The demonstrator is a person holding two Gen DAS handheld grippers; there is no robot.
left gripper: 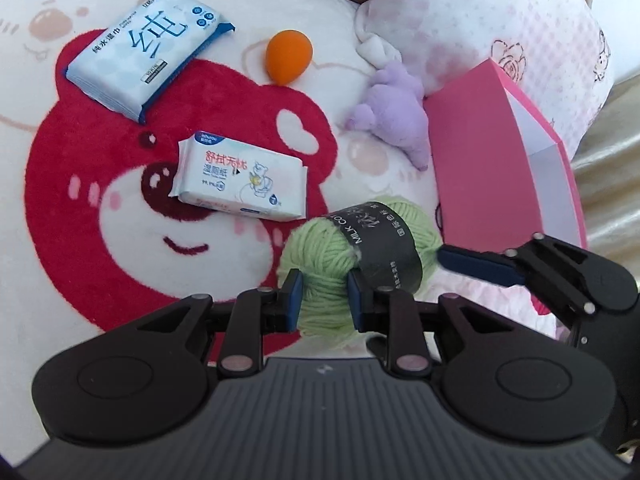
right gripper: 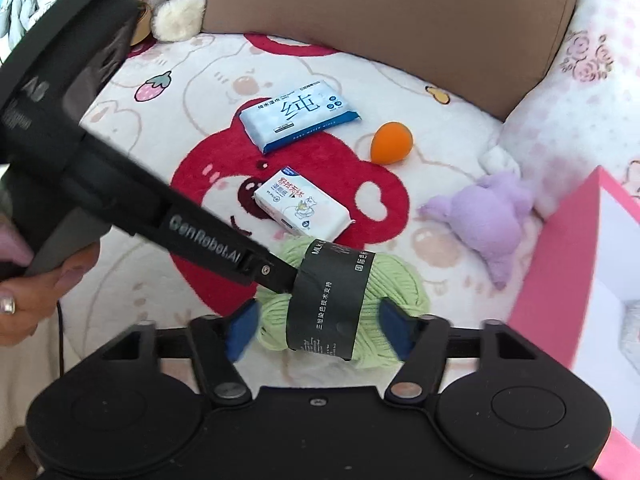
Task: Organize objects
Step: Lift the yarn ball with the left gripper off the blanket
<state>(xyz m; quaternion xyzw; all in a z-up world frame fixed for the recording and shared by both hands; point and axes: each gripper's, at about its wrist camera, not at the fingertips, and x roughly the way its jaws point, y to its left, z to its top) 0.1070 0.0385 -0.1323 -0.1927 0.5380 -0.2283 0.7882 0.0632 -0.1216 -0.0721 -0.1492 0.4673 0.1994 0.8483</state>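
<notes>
The left claw (left gripper: 324, 300) squeezes the green yarn ball (left gripper: 320, 256) tight; the right claw (right gripper: 320, 326) sits wide around it, not squeezing; carry it gently into the pink box (left gripper: 480, 168) beside the yarn.

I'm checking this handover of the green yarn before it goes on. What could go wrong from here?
1. The left claw pinches only one soft end of the yarn ball; it might sag or slip.
2. The right claw is open around the yarn, so it gives no support.
3. Swinging toward the pink box could snag loose strands or bump its wall.
</notes>
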